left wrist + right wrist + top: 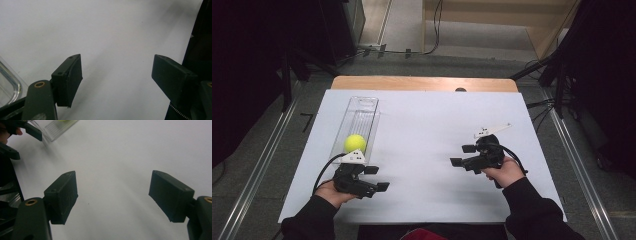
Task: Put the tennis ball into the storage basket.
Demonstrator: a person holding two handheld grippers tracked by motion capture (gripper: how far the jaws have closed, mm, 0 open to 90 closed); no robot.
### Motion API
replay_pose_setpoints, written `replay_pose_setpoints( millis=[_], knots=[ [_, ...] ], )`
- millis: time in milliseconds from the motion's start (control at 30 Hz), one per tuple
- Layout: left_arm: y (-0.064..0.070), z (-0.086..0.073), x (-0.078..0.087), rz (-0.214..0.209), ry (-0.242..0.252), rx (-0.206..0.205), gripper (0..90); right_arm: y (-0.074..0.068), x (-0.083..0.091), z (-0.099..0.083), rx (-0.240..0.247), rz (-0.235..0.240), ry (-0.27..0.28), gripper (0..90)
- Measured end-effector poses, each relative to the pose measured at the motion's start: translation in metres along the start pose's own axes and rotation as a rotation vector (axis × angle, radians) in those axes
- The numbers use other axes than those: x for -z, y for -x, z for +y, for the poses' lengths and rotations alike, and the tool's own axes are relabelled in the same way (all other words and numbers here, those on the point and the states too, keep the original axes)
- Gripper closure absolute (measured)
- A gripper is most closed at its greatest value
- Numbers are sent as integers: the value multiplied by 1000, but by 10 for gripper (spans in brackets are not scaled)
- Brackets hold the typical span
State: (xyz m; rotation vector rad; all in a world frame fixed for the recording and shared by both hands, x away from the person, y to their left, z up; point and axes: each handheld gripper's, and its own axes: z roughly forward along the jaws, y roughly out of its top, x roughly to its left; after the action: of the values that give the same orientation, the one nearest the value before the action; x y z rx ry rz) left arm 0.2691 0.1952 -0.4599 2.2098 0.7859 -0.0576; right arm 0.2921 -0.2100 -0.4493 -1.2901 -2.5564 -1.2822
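L gripper (378, 178) wide open, empty; R gripper (463, 155) same

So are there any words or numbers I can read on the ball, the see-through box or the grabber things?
None can be read.
Yellow ball: no letters or marks visible.
Clear box: ridged lines only, no label.
Left gripper and right gripper: plain black, no printing visible; their jaws stand apart.
White table top: blank.
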Motion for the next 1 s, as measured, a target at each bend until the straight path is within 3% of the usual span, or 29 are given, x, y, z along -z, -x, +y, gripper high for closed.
replay_pose_setpoints(
  millis=[1000],
  knots=[
    [0,0,0,2,7,1,252,11,16,-43,-26,-55,-21,205]
  ],
)
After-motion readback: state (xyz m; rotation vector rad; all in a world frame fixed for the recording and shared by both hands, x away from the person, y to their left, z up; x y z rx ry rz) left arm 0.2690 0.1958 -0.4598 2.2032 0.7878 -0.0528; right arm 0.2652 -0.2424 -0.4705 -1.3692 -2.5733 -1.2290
